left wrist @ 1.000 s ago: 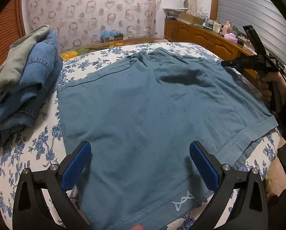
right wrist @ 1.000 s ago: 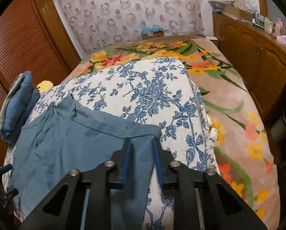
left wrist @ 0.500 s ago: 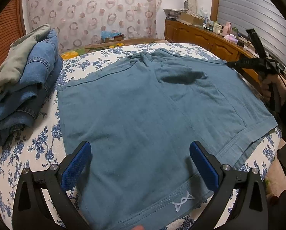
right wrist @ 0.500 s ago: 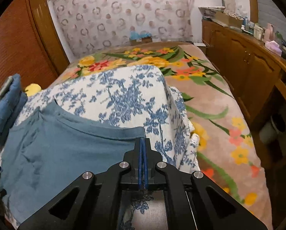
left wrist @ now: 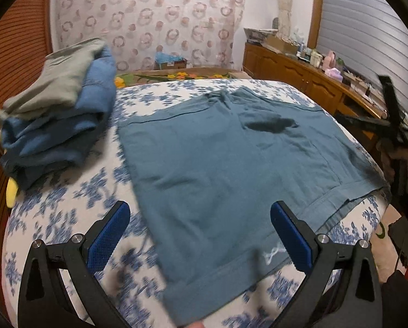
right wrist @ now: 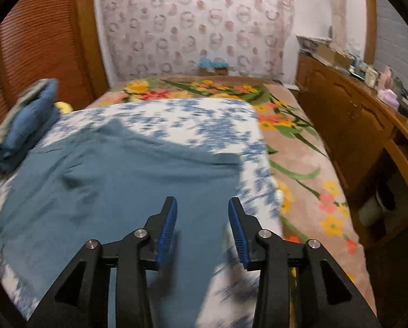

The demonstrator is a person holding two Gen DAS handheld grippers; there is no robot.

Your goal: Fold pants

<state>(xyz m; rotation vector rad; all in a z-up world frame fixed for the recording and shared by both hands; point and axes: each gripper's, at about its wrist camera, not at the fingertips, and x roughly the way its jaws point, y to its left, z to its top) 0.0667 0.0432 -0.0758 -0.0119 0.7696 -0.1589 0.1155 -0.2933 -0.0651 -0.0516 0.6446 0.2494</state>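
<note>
Left gripper [left wrist: 199, 229] wide open, low over near hem of pants [left wrist: 231, 164], likely lined up for a corner grab. Right gripper [right wrist: 202, 228] parted, empty, above far edge of pants [right wrist: 116, 180]. Pants spread flat on bed [left wrist: 67, 205], unfolded. Folded clothes stack [left wrist: 56, 114] parked beside, clear of fold zone.

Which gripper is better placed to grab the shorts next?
Left, probably. The left gripper is wide open, straddling the shorts' near hem. The right gripper, open too, sits over their side edge.
</note>
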